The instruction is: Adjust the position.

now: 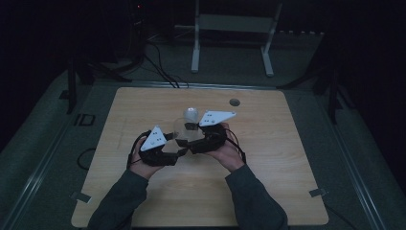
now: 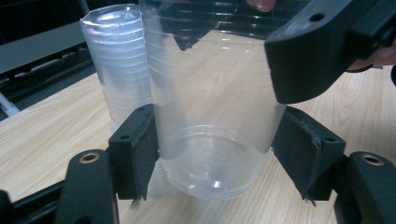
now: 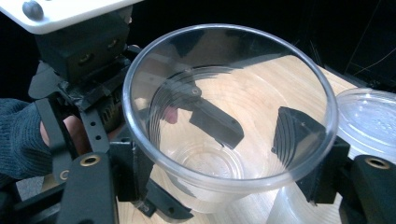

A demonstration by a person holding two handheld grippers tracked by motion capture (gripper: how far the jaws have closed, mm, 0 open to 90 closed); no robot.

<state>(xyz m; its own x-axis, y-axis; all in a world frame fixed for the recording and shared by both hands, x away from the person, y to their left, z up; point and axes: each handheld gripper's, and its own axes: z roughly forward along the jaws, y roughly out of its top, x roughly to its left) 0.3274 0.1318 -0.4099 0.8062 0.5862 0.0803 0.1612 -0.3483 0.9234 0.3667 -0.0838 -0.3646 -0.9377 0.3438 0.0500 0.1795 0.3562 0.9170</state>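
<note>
Single clear cup (image 2: 210, 135) is off the cup stack (image 2: 116, 60), gripped by both my right tool (image 3: 219, 140) and my left tool (image 2: 215, 149). Left to do, by my judgement: release one tool and set the cup on the table (image 1: 268, 158), mid-table beside the stack.

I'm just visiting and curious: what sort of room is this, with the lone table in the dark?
Probably a lab or recording studio rather than a home. A bare wooden table stands on a dark floor, cables trail behind it, and a white metal stand sits beyond.
</note>
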